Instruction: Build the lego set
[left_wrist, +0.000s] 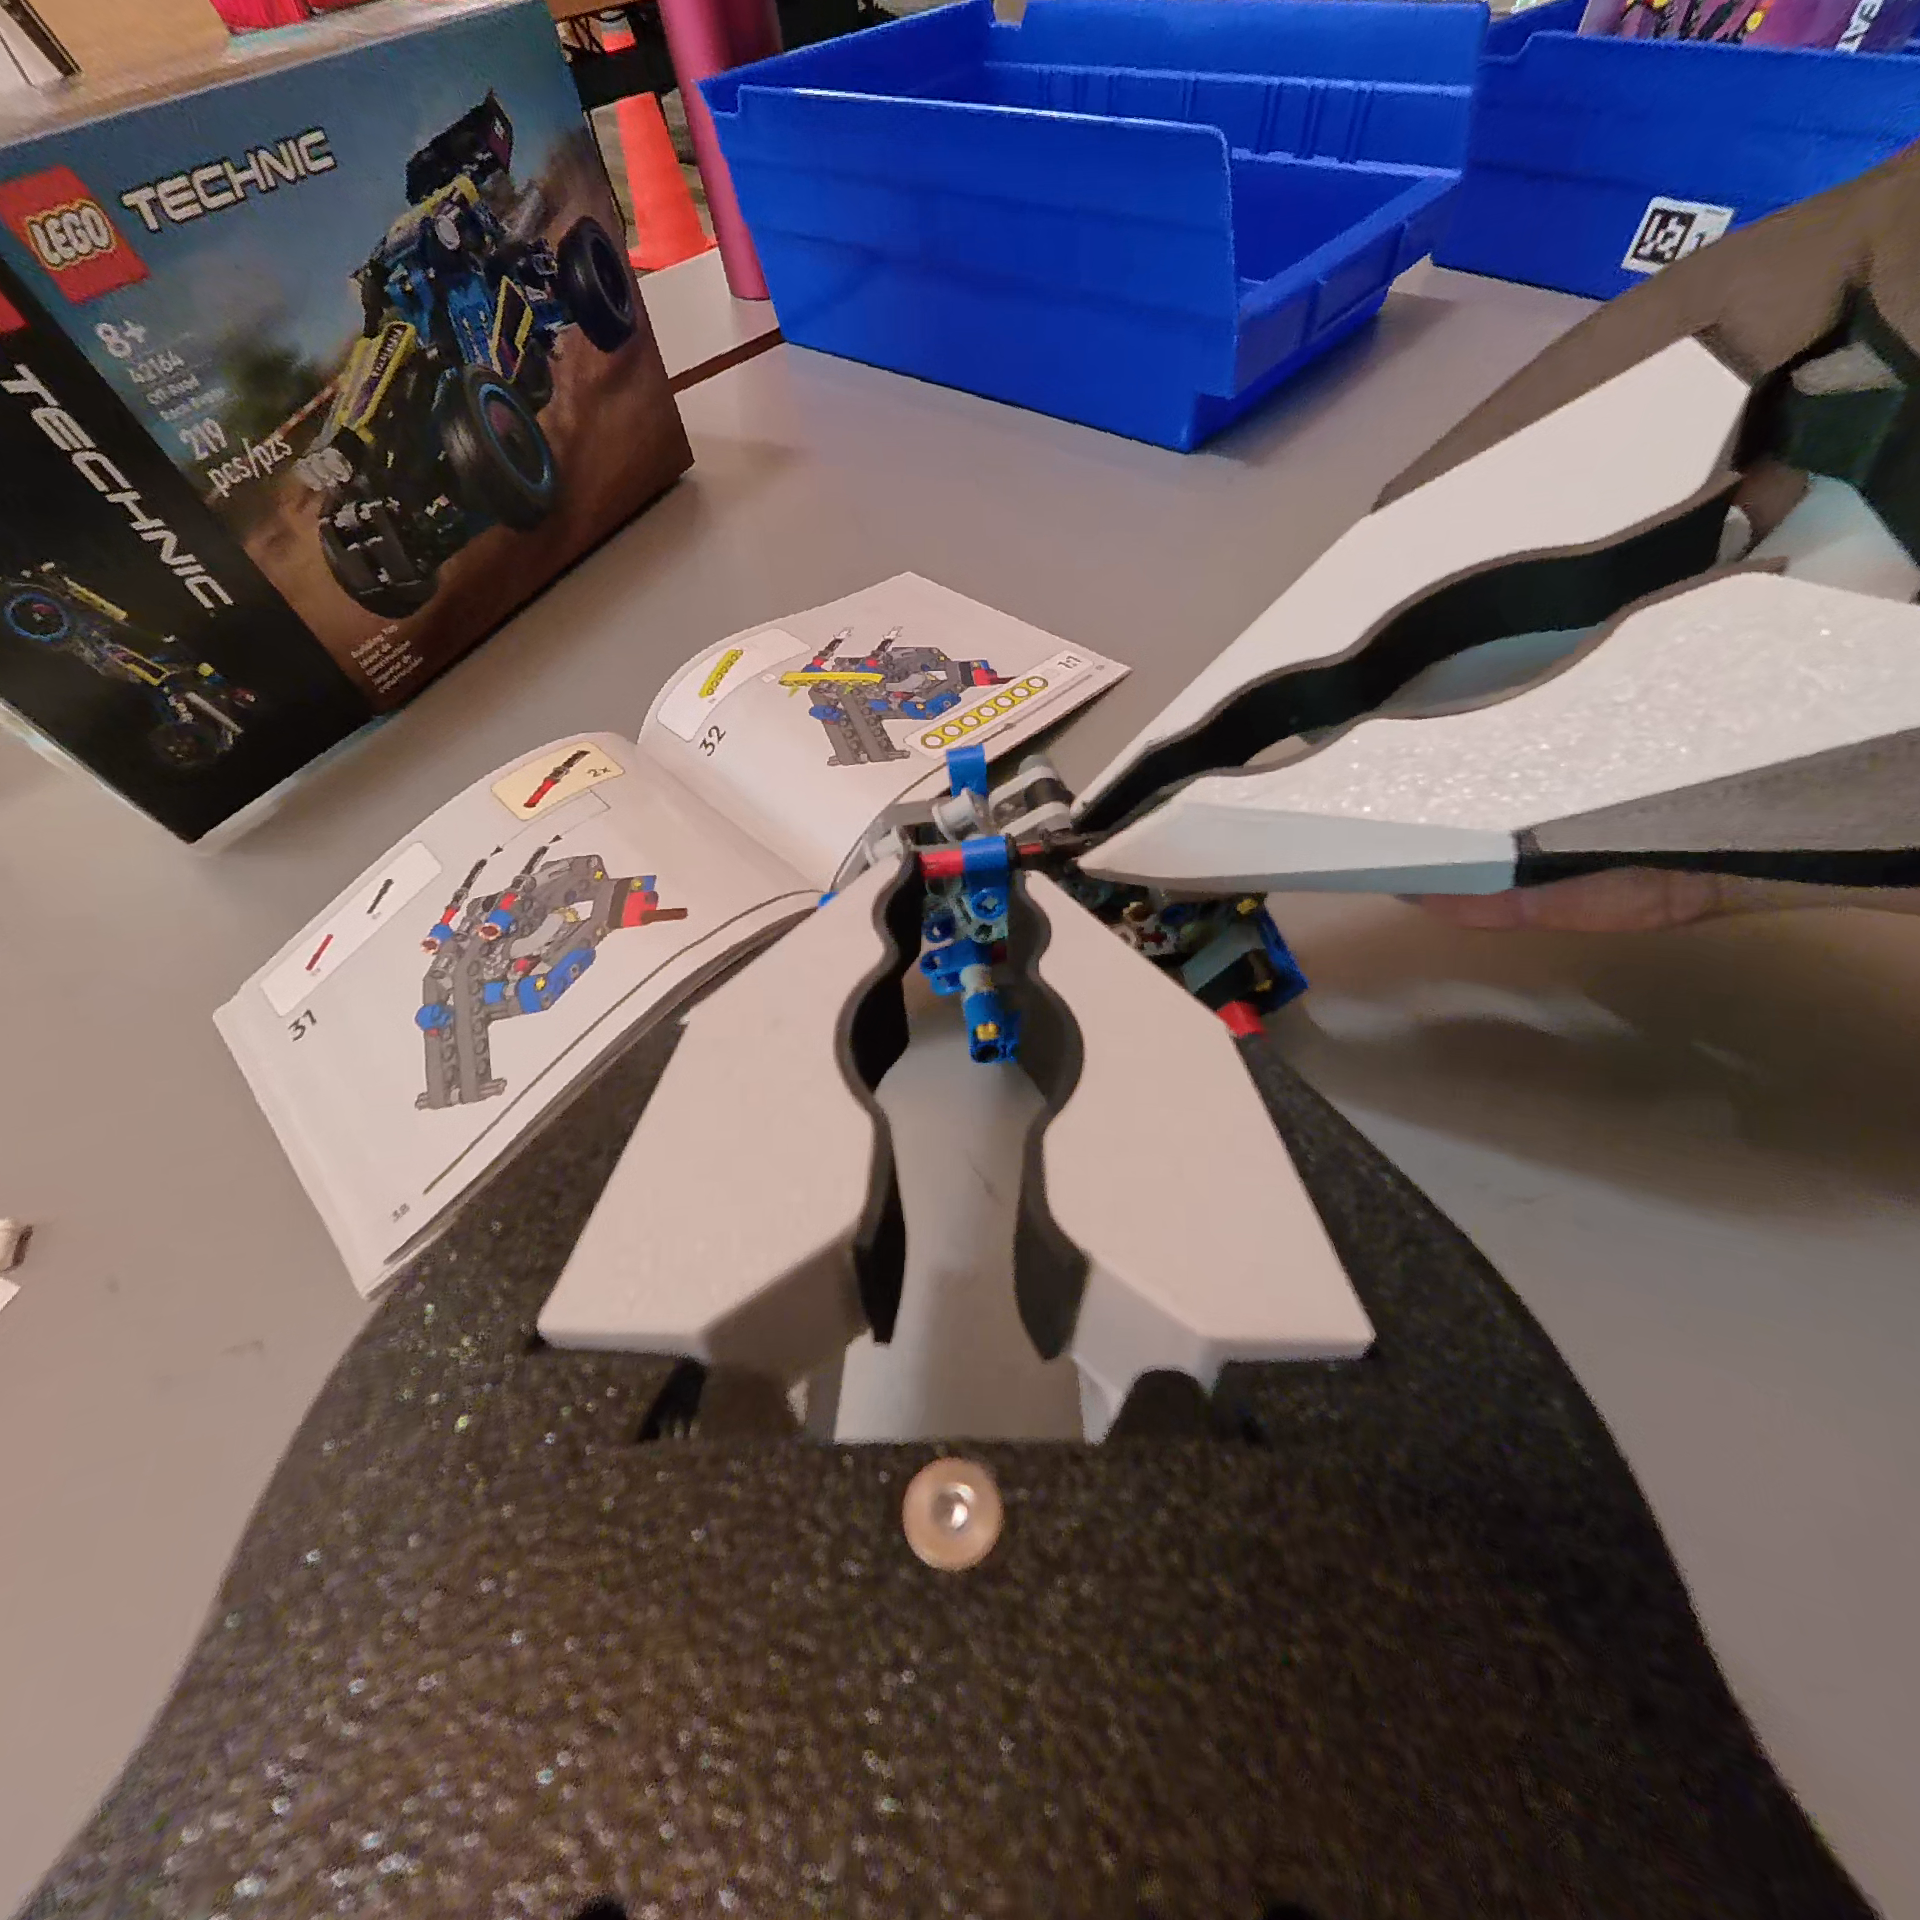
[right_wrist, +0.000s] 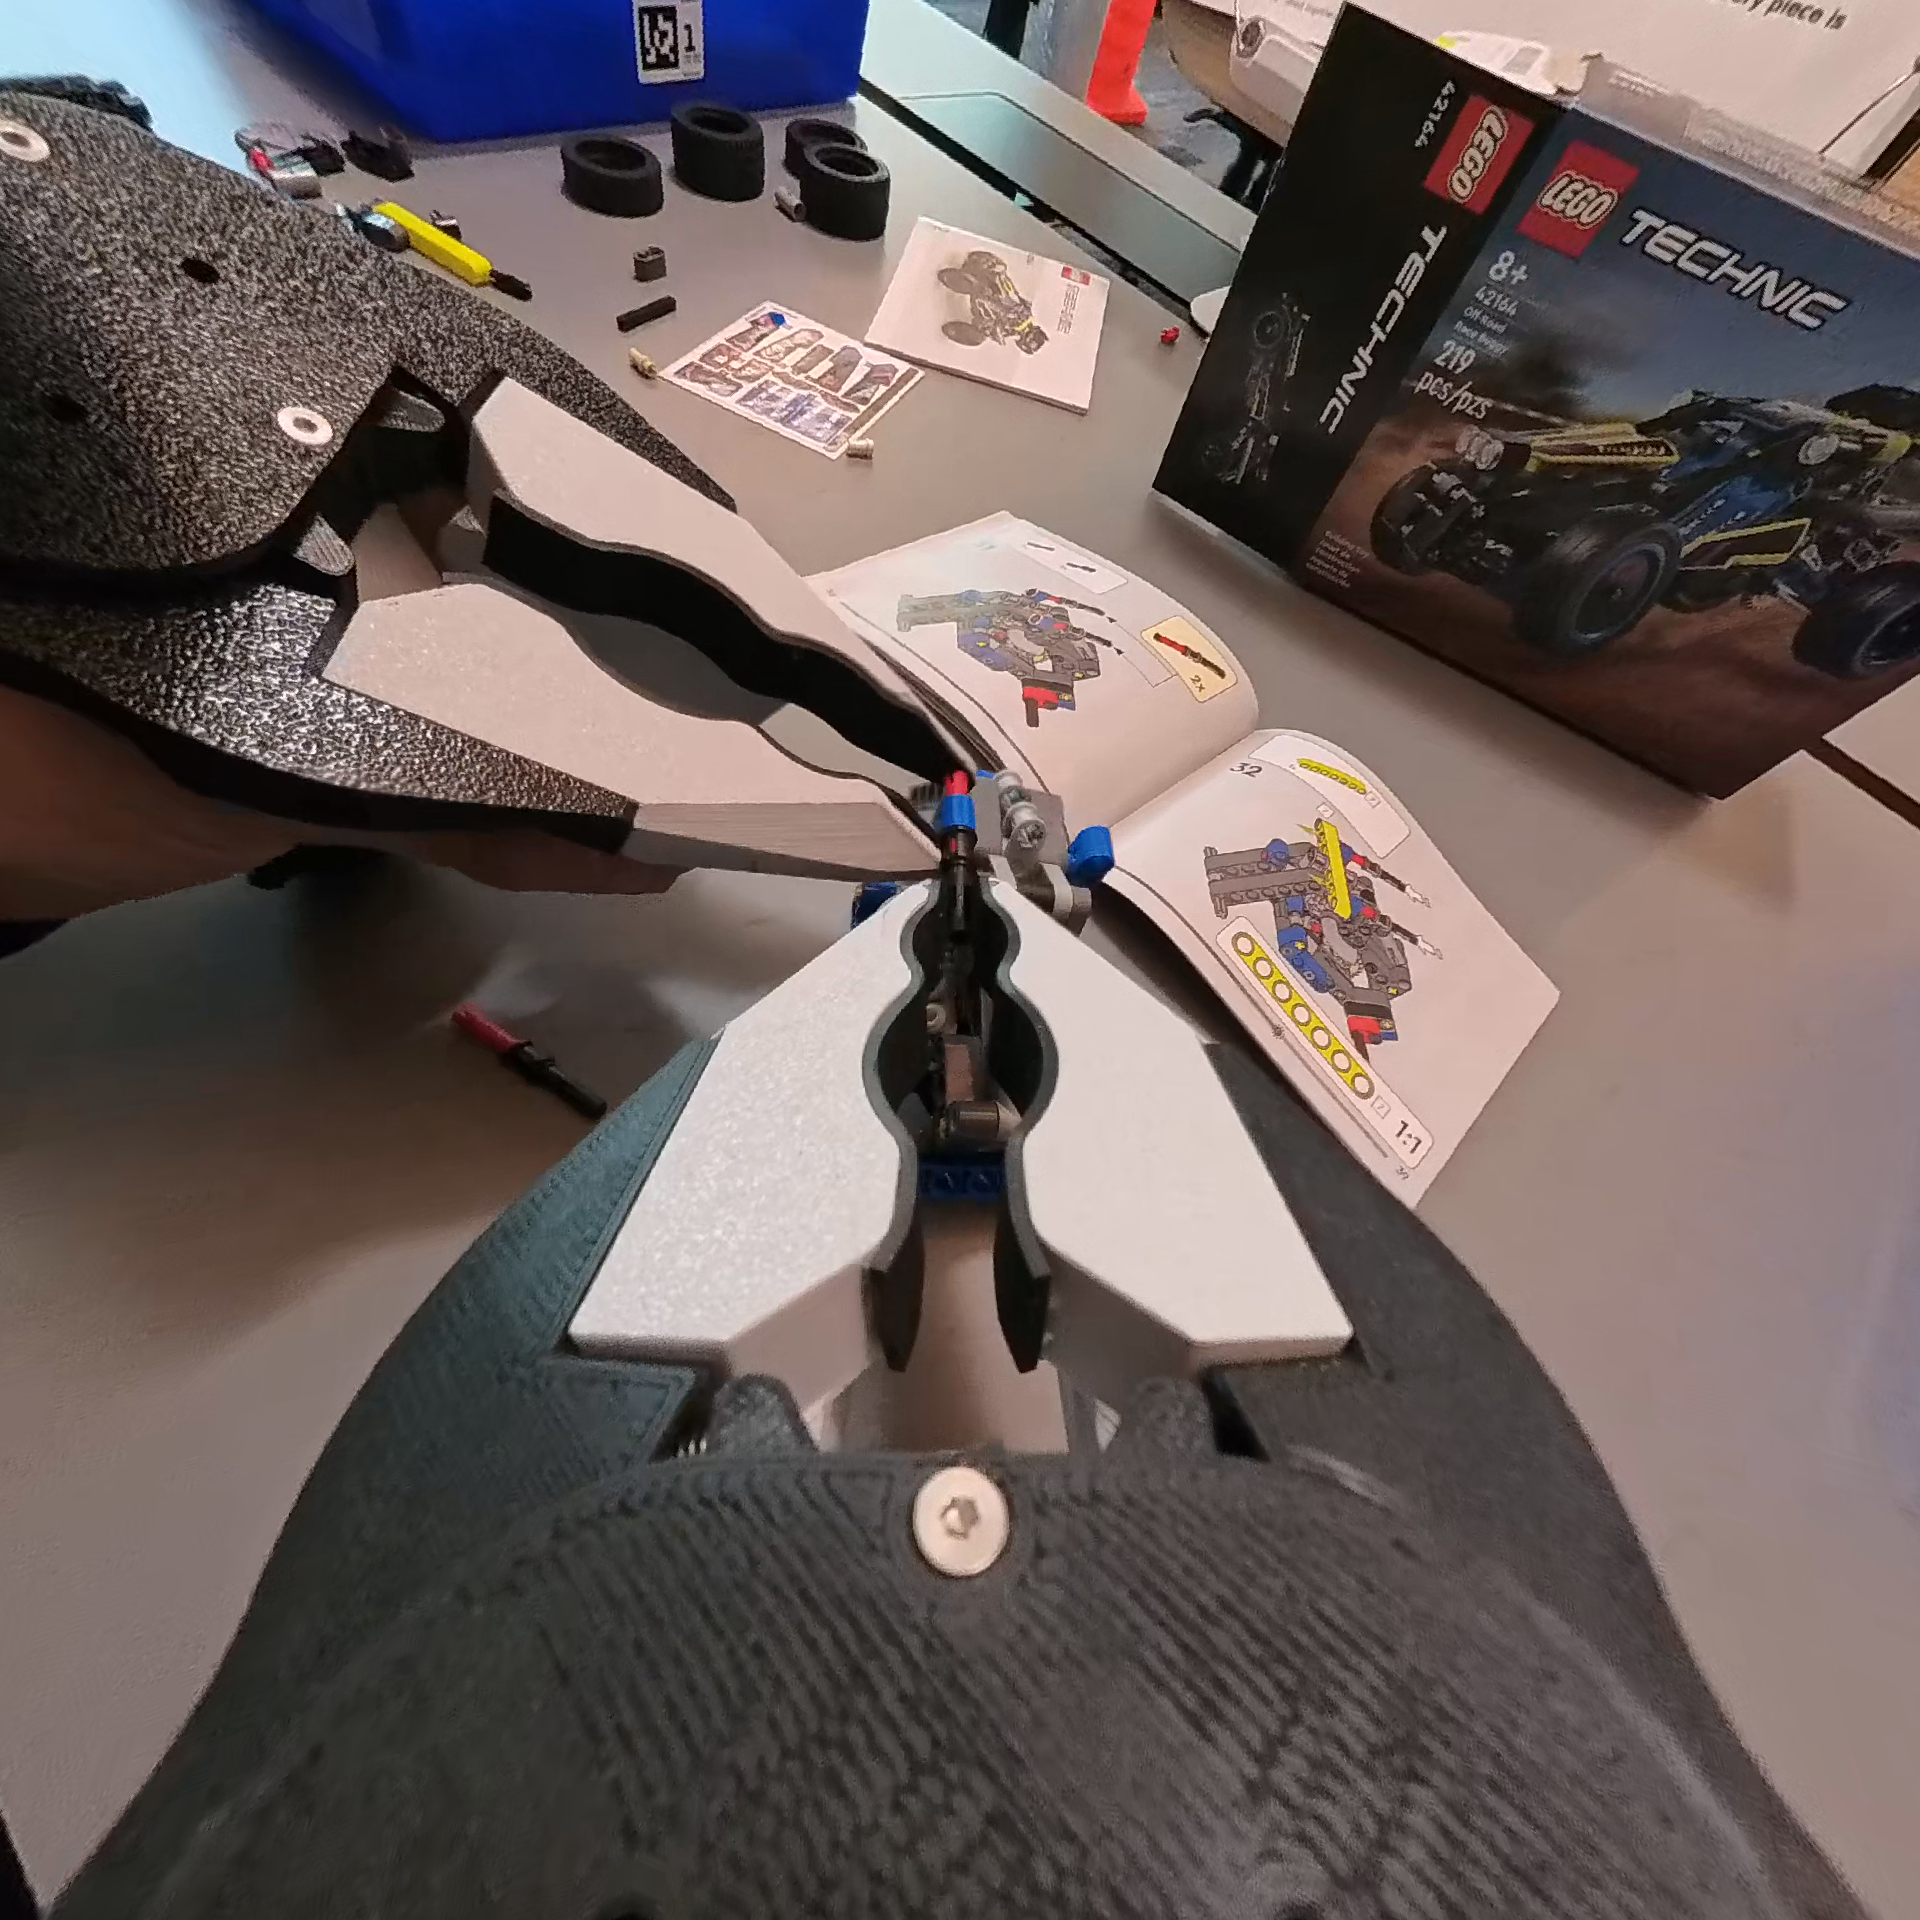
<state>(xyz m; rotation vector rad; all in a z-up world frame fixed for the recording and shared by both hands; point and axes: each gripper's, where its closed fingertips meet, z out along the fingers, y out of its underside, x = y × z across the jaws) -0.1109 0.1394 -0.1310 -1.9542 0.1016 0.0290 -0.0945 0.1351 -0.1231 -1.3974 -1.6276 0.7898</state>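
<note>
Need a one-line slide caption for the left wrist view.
Left gripper clamps toy-brick assembly; right gripper pinches red-black axle above open instruction booklet.

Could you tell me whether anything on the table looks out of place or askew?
Mildly: a red-and-black axle lies alone on the grey table, apart from the other loose parts by the tyres. The open booklet sits skewed.
</note>
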